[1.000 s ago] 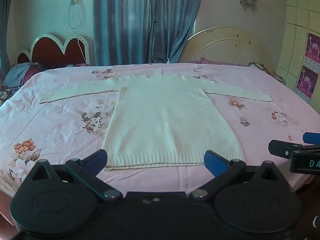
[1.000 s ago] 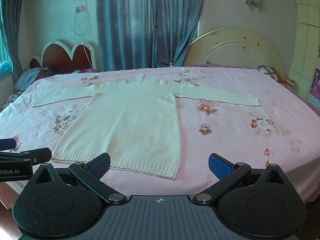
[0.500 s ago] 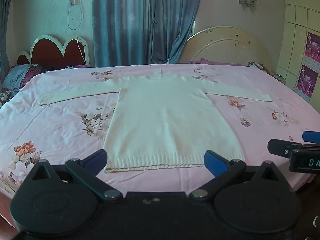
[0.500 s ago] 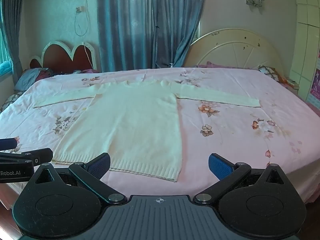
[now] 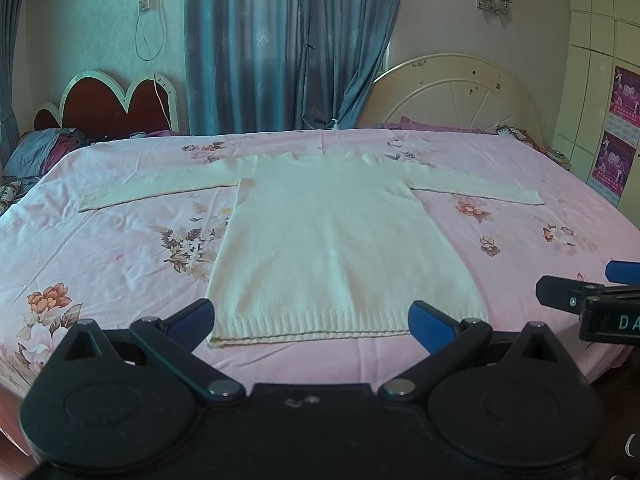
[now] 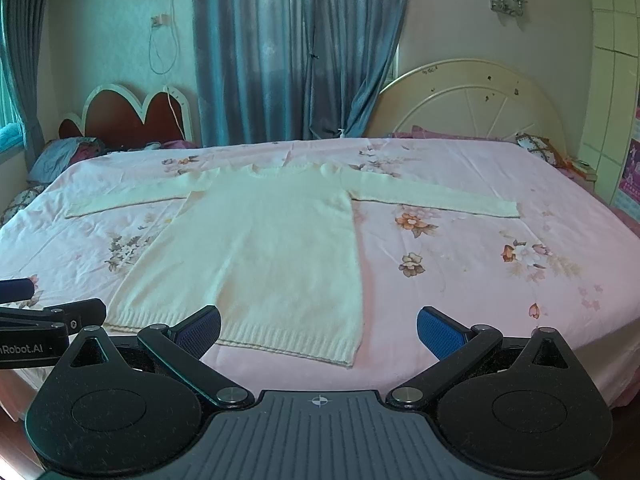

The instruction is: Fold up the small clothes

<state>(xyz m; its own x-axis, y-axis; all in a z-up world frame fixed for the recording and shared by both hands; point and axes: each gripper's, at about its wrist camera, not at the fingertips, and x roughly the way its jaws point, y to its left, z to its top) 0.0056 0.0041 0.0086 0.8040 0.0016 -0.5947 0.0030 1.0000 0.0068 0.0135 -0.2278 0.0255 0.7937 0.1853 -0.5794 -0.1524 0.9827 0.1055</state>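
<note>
Both cams sit low at the foot edge of the bed (image 5: 100,248), looking across it toward the curtains (image 5: 288,48) on the far wall. The left wrist view is nearly square-on to the sweater (image 5: 340,248), whose hem lies just past its tongs (image 5: 311,320). The right wrist view sits further right, so the sweater (image 6: 264,248) lands left of centre past its own tongs (image 6: 318,330). They share nearly everything: bed, sweater, curtains, both headboards. Each cam also catches the other tongs at its frame edge, right tongs (image 5: 592,300) and left tongs (image 6: 44,320).
</note>
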